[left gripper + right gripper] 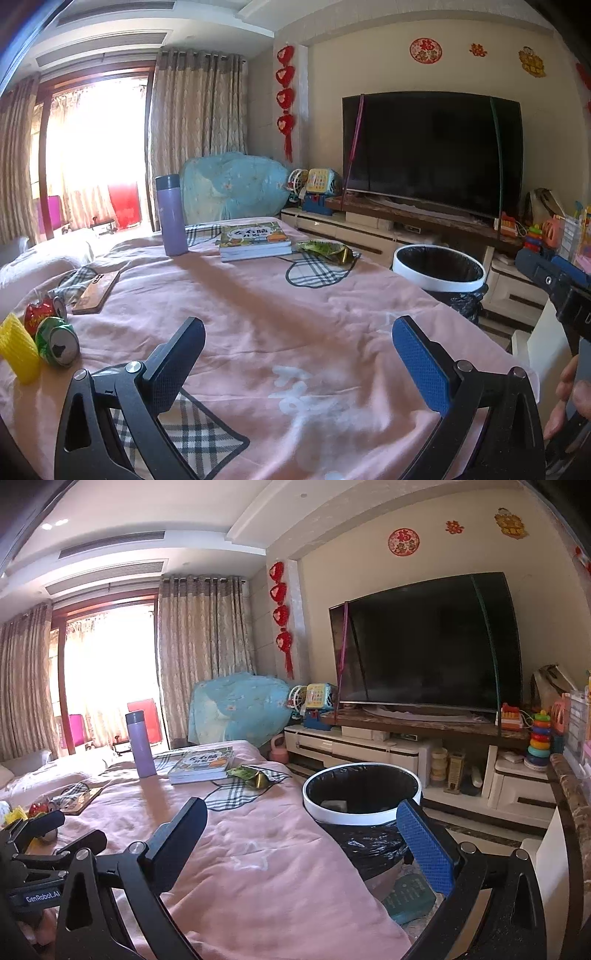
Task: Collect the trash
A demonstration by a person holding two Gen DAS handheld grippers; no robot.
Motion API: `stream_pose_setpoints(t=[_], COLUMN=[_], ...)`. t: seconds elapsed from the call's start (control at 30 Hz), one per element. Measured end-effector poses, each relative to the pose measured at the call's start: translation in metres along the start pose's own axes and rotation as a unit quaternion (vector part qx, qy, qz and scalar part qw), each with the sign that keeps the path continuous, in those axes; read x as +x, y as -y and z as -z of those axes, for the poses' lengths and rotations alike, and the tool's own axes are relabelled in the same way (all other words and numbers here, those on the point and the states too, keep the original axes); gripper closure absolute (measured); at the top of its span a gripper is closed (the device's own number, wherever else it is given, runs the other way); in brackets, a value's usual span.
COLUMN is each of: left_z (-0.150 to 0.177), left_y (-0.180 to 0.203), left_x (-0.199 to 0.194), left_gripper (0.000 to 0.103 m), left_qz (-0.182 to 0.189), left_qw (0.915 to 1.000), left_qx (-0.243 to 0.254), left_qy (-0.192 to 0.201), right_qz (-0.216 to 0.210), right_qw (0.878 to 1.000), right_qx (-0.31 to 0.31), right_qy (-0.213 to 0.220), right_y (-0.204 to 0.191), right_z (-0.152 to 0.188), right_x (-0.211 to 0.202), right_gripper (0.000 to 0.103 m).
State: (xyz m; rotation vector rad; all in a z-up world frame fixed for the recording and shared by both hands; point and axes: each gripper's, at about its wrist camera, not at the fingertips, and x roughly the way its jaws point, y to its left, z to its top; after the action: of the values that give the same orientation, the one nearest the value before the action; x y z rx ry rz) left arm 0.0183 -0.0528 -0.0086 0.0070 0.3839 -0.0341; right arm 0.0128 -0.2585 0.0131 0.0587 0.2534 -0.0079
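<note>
- My left gripper [298, 354] stands wide apart and holds nothing, hovering over the pink blanket [258, 314] that covers the table.
- My right gripper [301, 836] is likewise spread wide and empty, poised over the table's right edge with its blue-padded finger [424, 849] in front of the trash bin.
- Trash, left wrist view, at 9 o'clock of the left gripper: a crushed green can [58, 341] lies on its side, touching a crushed red can [41, 312] behind it; a yellow foam net sleeve [18, 347] stands just beside the green can.
- Trash at 12 o'clock, far end of the table: a crumpled green snack wrapper [327, 250] lies just beside the stacked books [254, 239], near the table's right edge.
- The trash bin [369, 814], white-rimmed with a black liner, stands on the floor against the table's right side, at 1 o'clock of the right gripper. A pale item lies inside; I cannot identify it.
- Other items on the table: a purple thermos [170, 216] upright at 11 o'clock; a phone in a brown case [96, 291] lying flat near the red can.
- A television [432, 155] stands on the cabinet beyond the bin.
</note>
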Motion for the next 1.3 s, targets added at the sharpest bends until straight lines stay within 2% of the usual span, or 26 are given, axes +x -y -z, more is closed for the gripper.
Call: stream_pose_setpoints(t=[0.6,1.3], left_z=[0.0026,0.0046], left_y=[-0.0019,-0.0036], left_x=[-0.0026,-0.0002], left_gripper=[0.001,0.001], left_qz=[-0.005,-0.005], left_qw=[0.9998,0.9999], left_qx=[0.008,0.007], left_qy=[0.015,0.009], right_qz=[-0.011,-0.017], right_qw=[1.000,1.000], right_qx=[-0.006,-0.006], right_qy=[-0.006,-0.012], right_y=[-0.0050,-0.0073], right_z=[0.0031,0.0040], right_x=[0.0034,0.0037], right_gripper=[0.000,0.000])
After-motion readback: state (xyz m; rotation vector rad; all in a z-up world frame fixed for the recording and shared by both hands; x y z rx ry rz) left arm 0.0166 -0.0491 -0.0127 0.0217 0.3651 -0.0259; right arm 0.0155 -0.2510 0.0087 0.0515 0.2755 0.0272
